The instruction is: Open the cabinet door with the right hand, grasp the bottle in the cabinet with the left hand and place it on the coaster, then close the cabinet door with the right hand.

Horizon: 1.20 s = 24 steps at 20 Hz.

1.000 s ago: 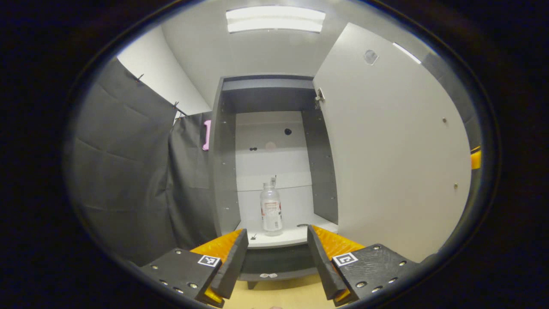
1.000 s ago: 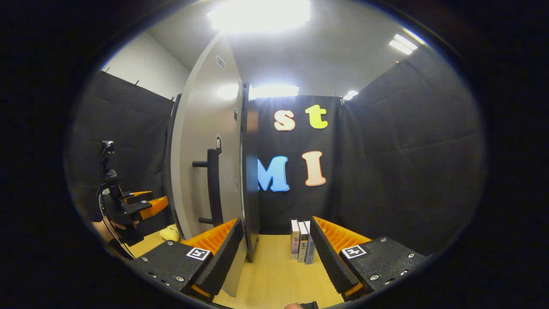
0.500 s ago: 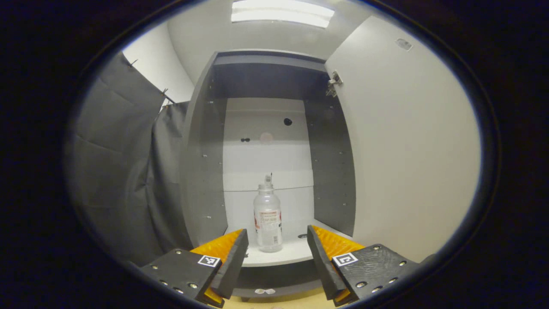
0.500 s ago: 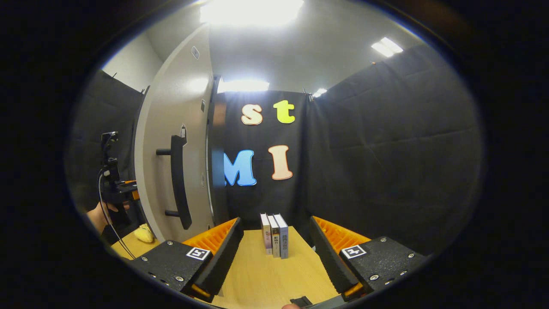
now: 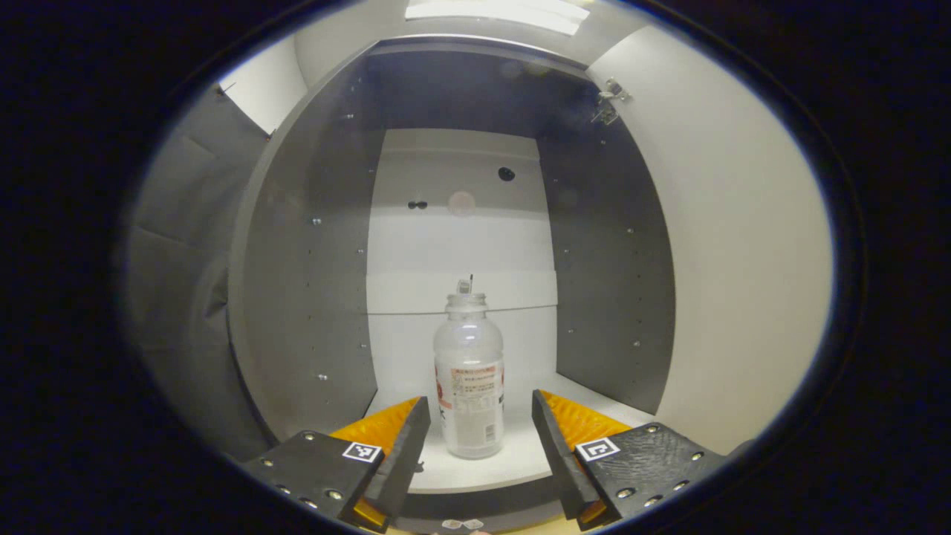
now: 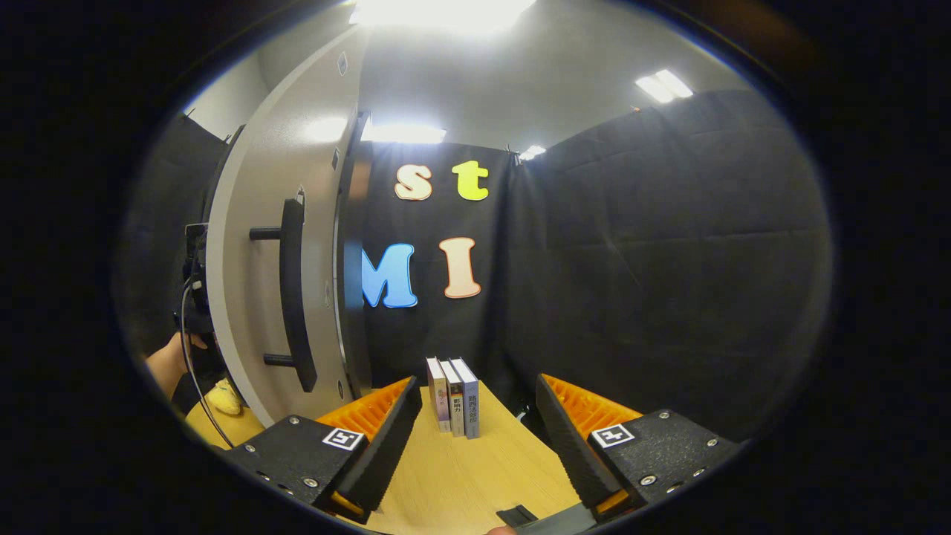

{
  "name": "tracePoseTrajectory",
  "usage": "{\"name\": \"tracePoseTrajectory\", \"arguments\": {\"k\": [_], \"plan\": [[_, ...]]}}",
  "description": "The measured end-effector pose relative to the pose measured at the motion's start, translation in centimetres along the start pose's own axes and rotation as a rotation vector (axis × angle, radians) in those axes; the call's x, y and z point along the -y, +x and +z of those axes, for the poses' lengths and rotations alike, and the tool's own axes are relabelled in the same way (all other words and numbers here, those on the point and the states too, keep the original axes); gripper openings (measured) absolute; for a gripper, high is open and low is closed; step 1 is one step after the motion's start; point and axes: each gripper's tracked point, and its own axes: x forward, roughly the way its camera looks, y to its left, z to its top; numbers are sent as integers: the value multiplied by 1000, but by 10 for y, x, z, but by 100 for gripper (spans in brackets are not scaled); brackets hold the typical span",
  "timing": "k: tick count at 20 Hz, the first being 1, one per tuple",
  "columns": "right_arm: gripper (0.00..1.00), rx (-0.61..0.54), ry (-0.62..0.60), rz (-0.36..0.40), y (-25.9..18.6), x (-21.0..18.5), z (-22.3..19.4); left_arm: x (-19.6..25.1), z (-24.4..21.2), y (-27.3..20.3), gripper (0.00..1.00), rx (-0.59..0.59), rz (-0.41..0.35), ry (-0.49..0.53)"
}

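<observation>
Left gripper view: your left gripper (image 5: pixel 475 453) has closed in, jaws wide around bottle (image 5: pixel 468 386); squeeze next.

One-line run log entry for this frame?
door: open | bottle: upright on cabinet shelf | left hand-held gripper: open, bottle between fingers, untouched | right hand-held gripper: open, empty
</observation>
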Motion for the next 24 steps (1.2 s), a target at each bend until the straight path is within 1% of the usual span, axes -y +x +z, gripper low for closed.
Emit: {"name": "tracePoseTrajectory", "arguments": {"k": [1,2,4,5,7,8,9,10,11,13,15,16,17,18,19,20,24], "plan": [[95,-5,0,-5,5,-4,-2,-1,-5,8,83,-9,-5,-8],[95,-9,0,-11,6,-7,-4,-3,-8,14,79,-16,-10,-14],[95,-16,-1,-24,6,-14,-7,-5,-14,27,79,-23,-20,-8],[95,-19,1,-29,5,-16,-8,-5,-15,33,83,-24,-23,-1],[95,-26,6,-38,3,-22,-11,-5,-18,46,83,-27,-34,4],[95,-28,8,-43,2,-24,-12,-6,-20,51,79,-30,-33,3],[95,-30,10,-49,2,-26,-13,-7,-23,55,80,-36,-31,1],[95,-27,9,-56,0,-28,-13,-7,-26,58,82,-42,-29,1],[95,-19,2,-63,0,-29,-13,-7,-27,61,79,-45,-30,2],[95,-5,-9,-78,-3,-31,-12,-5,-31,65,79,-50,-39,2],[95,-2,-2,-75,-6,-33,-14,-2,-28,59,77,-59,-54,-5],[95,-1,6,-69,-8,-33,-14,-1,-31,63,69,-61,-54,-19],[95,0,10,-61,-9,-33,-15,-2,-27,56,69,-56,-52,-38],[95,0,8,-55,-13,-30,-15,-1,-22,50,74,-50,-50,-56],[95,1,3,-51,-17,-26,-16,-2,-18,42,64,-45,-46,-67],[95,5,-2,-44,-20,-22,-15,-3,-14,34,69,-44,-42,-68],[94,22,12,7,-31,-8,-9,-5,8,-6,69,-14,-4,-43]]}}
